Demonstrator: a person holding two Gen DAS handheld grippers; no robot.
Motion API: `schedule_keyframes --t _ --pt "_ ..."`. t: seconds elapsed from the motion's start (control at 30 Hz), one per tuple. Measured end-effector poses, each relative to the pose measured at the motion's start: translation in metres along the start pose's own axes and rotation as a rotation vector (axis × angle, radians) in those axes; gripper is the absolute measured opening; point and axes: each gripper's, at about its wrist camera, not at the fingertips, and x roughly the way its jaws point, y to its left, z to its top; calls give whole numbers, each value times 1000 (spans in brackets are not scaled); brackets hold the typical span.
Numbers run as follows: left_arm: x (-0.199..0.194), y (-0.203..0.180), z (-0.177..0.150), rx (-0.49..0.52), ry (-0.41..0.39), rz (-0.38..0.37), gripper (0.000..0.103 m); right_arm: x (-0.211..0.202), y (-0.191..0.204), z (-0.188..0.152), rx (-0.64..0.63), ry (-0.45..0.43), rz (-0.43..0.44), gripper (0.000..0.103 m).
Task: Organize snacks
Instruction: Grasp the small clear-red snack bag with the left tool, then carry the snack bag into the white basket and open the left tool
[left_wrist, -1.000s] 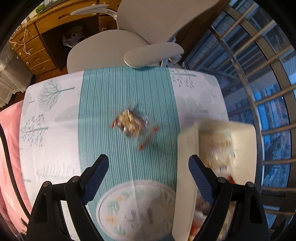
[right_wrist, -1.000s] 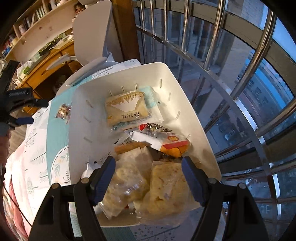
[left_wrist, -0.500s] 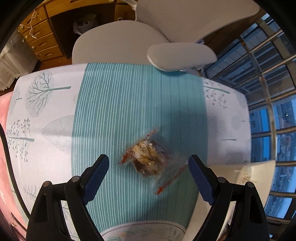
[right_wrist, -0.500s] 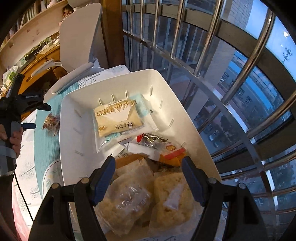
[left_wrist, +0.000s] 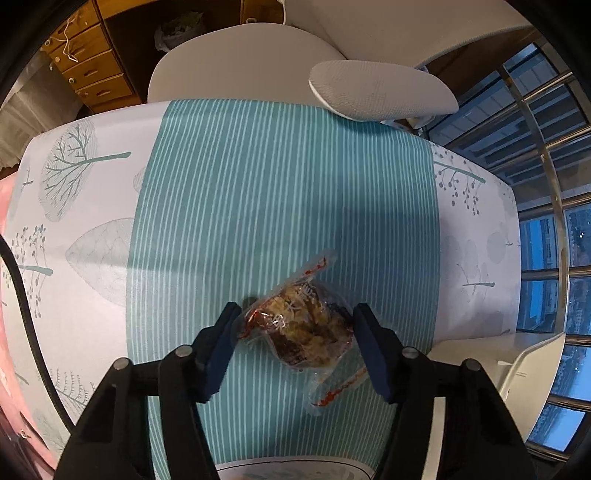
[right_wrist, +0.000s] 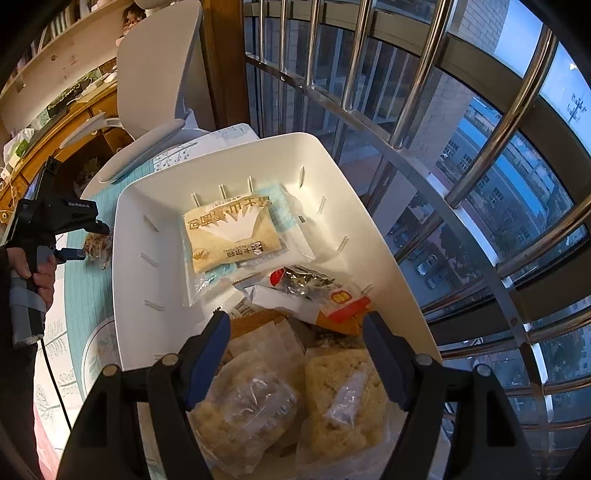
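A clear-wrapped snack packet (left_wrist: 303, 325) with brown pastry and red print lies on the teal striped tablecloth (left_wrist: 280, 192). My left gripper (left_wrist: 295, 314) points down over it. Its jaws are closing, and both pads meet the wrapper's sides. From the right wrist view, that left gripper (right_wrist: 79, 240) and packet (right_wrist: 98, 245) sit just left of the white basket (right_wrist: 140, 229). My right gripper (right_wrist: 295, 328) hovers open above the basket with nothing between its fingers. Several wrapped snacks lie inside, among them a beige bread packet (right_wrist: 232, 236).
A grey office chair (left_wrist: 380, 88) stands at the table's far edge. A patterned plate (left_wrist: 295, 470) lies at the near edge. The basket's corner (left_wrist: 532, 354) is at the right, close to the window's steel bars (right_wrist: 417, 81). A wooden desk (left_wrist: 92, 70) stands beyond.
The left gripper came down over the packet and its jaws narrowed until the pads reached the wrapper. The right gripper stayed over the basket.
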Motion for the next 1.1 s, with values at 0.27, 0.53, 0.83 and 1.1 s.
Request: schedule_keyframes --t 0.27,0.53,0.83,1.1 --pt "-9 -2 -5 -3 -30 -7 47 0 -6 -4 18 12 3 74" --pt "-22 7 -20 -25 -23 3 45 -6 -12 -9 18 6 25 74" --pt "-77 1 -51 -6 -49 -12 45 -18 -22 -12 15 0 76 75" --pt "-116 -20 -96 14 -5 -20 46 -27 -36 -14 -31 24 149 75"
